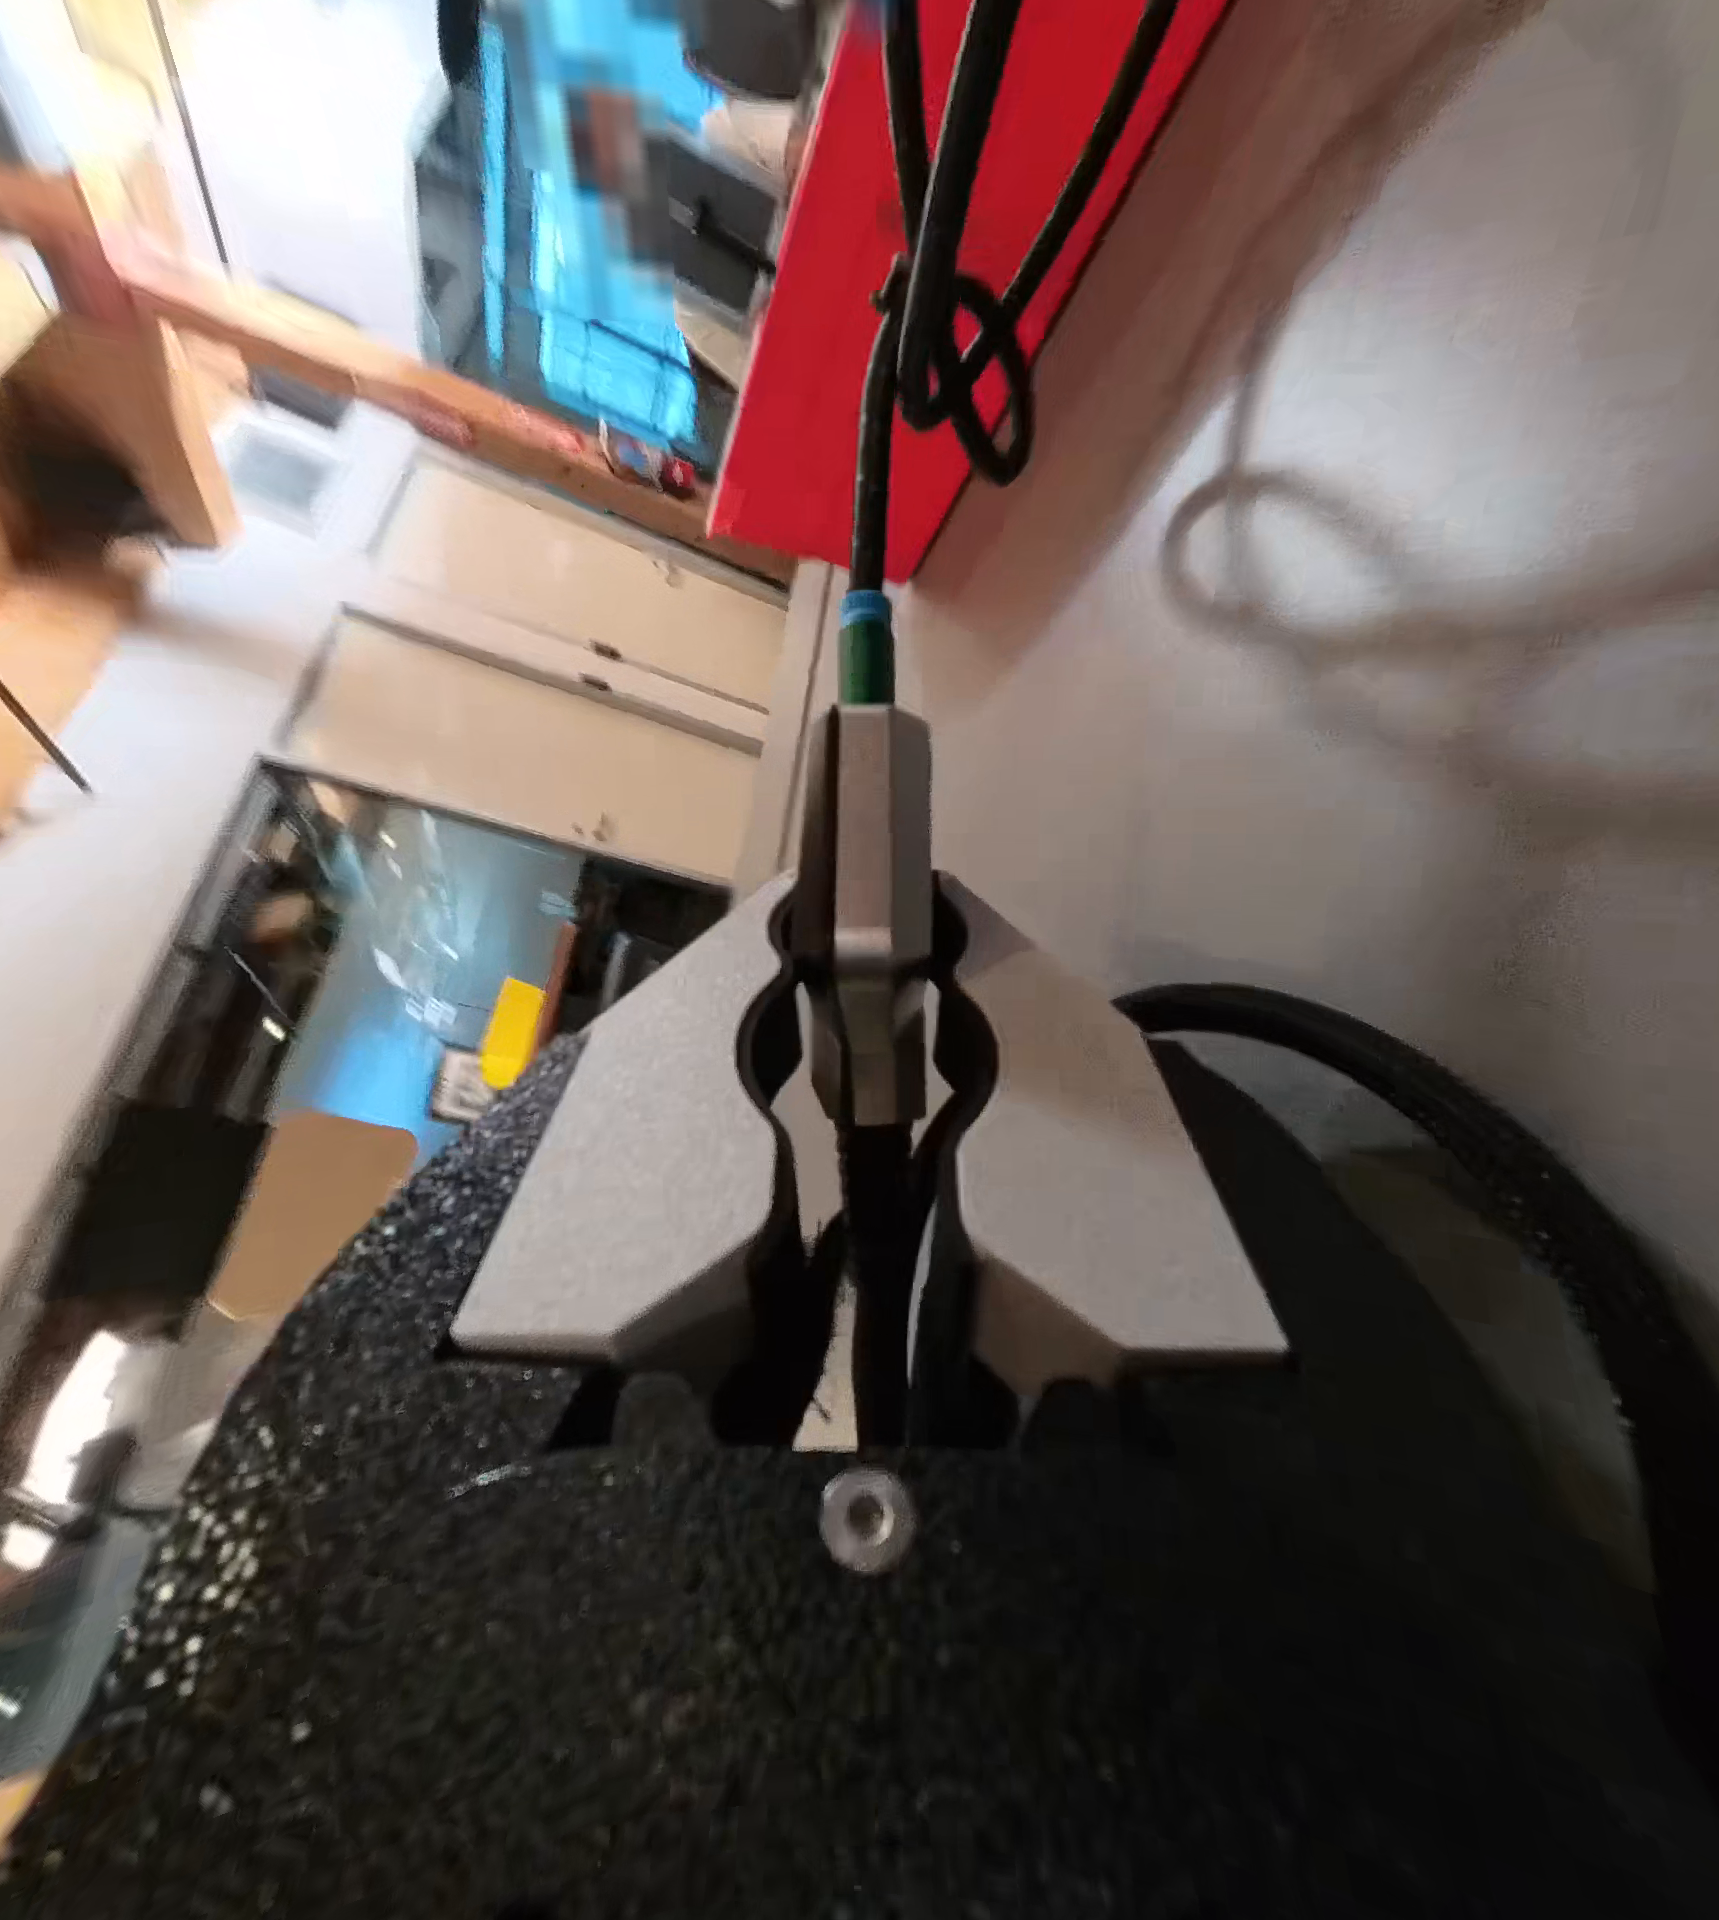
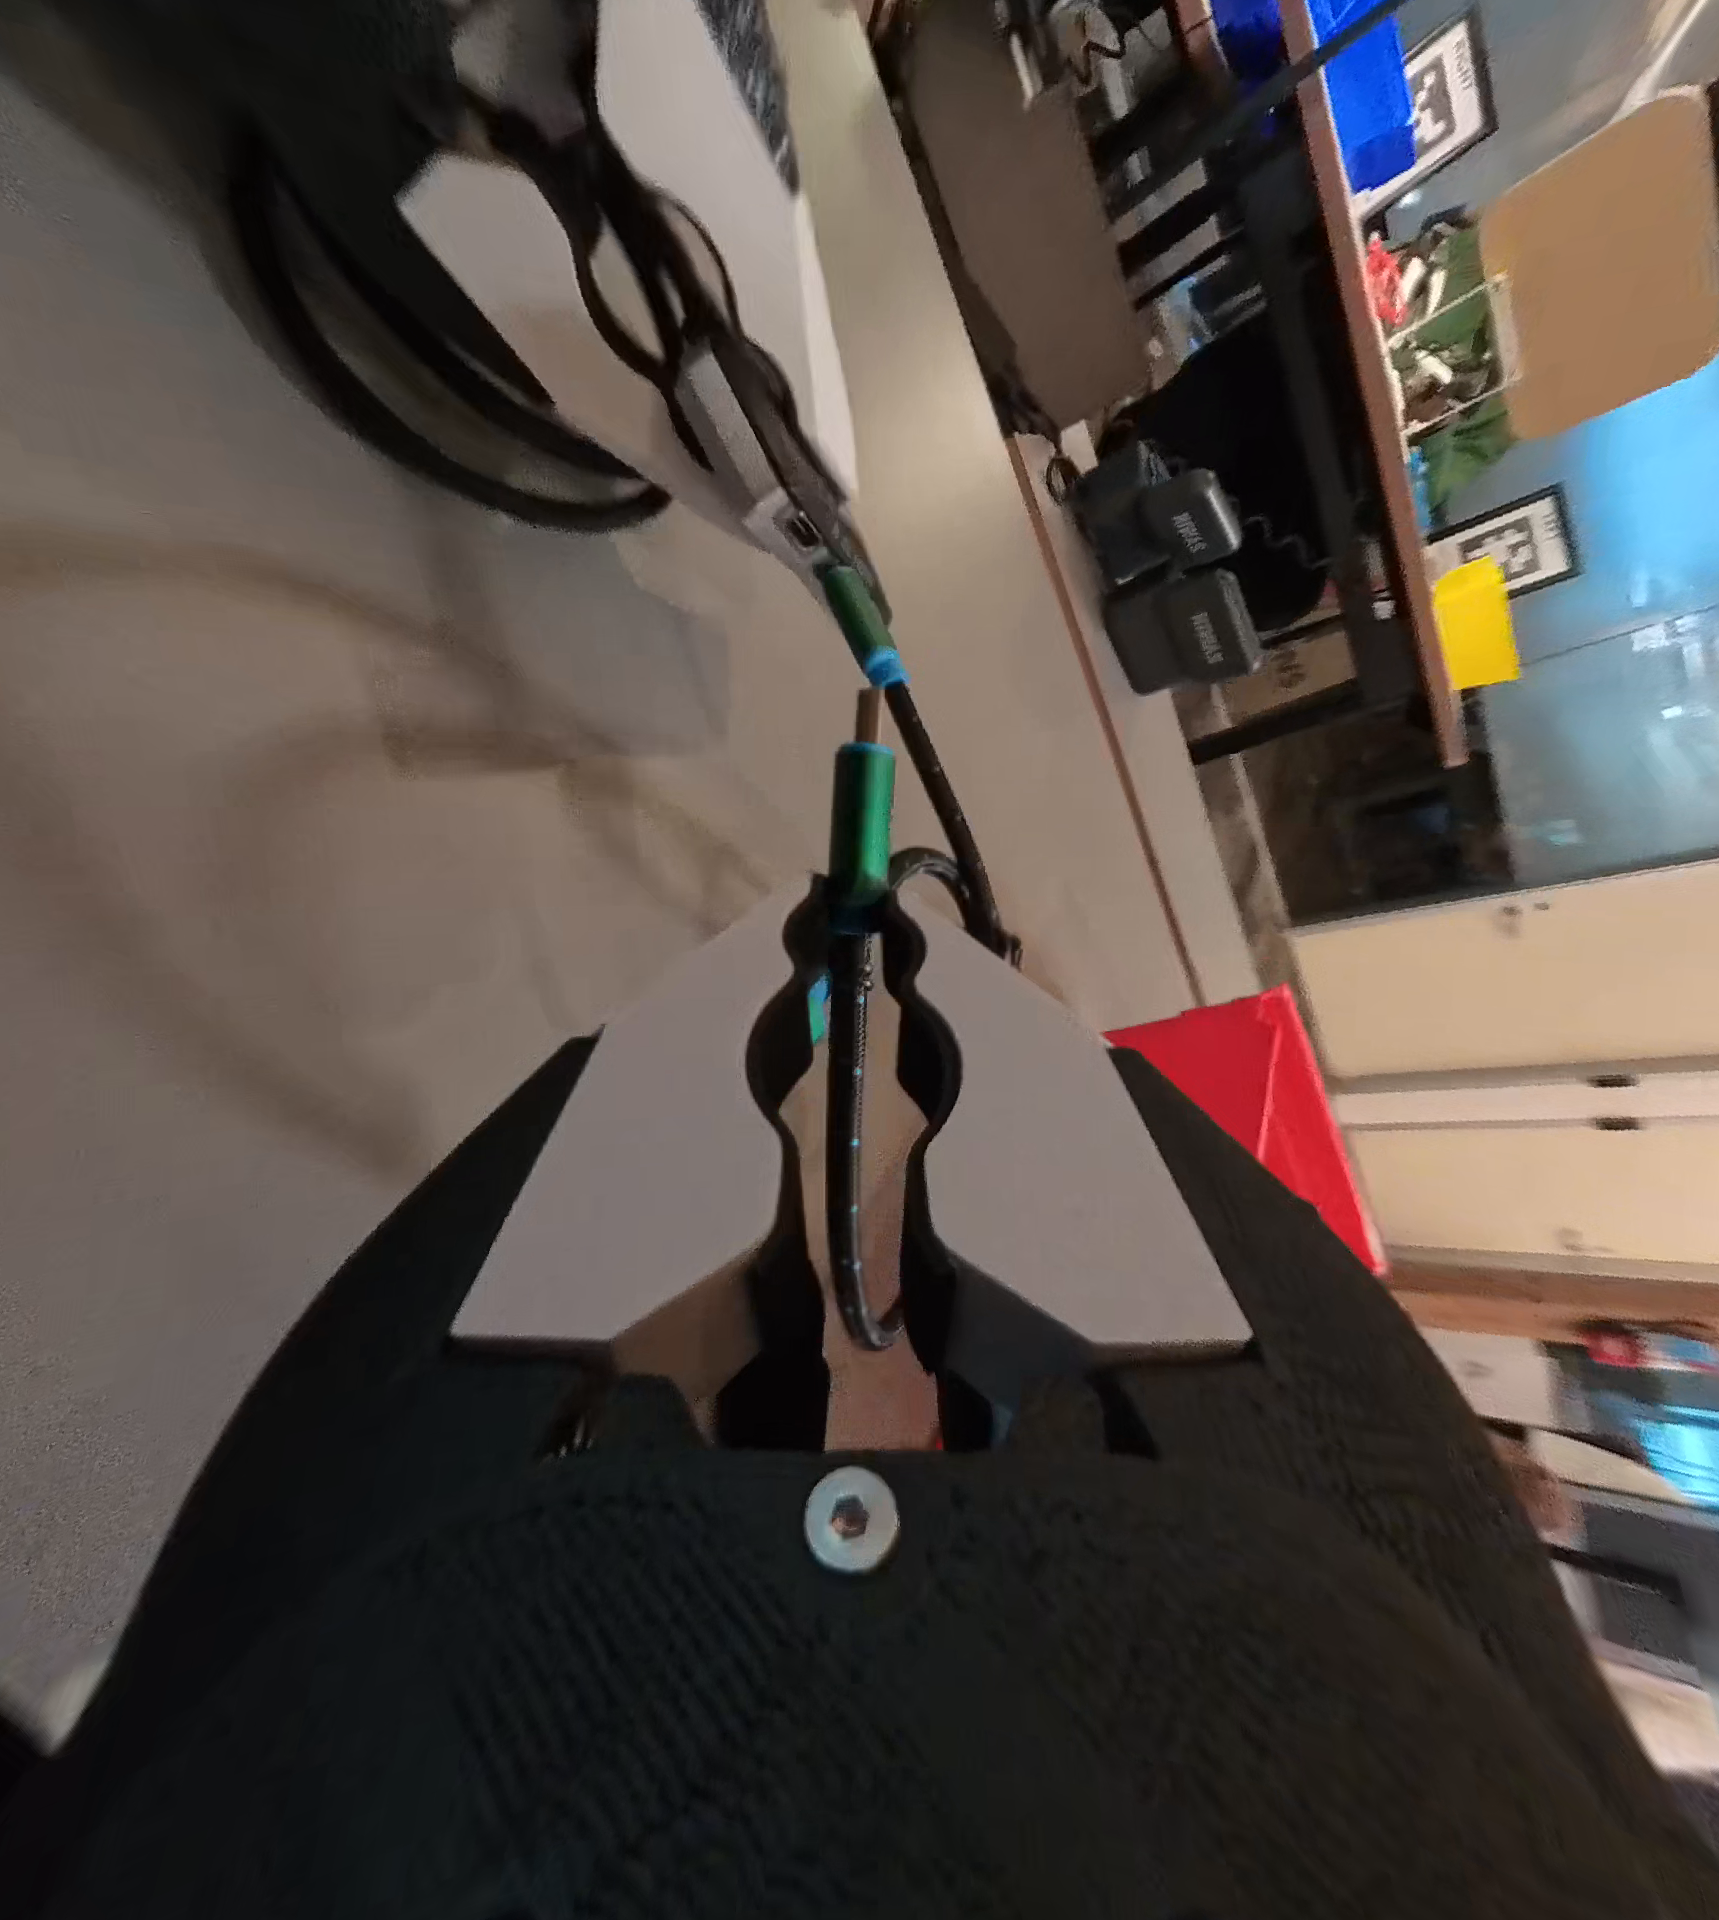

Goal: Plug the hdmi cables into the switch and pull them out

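Observation:
My left gripper (image 1: 865, 909) is shut on the grey metal switch (image 1: 865, 862), held lengthwise between the fingers. A green HDMI plug with a blue band (image 1: 865, 665) sits in the switch's far end, and its black cable (image 1: 881, 312) runs up over a red box. My right gripper (image 2: 855, 920) is shut on a second green HDMI plug (image 2: 860, 821). That plug's bare metal tip (image 2: 870, 722) points toward the switch (image 2: 741, 447) but stays a short way from it. The plugged-in green plug (image 2: 855, 608) and the left gripper's pale fingers (image 2: 481, 239) show farther off.
A red box (image 1: 824, 312) stands on the white table (image 1: 1406, 727) and also shows in the right wrist view (image 2: 1270, 1122). The black cables knot in a loop (image 1: 974, 395) against it. Cabinets (image 2: 1561, 997), shelves and a yellow bin (image 2: 1473, 623) lie beyond the table.

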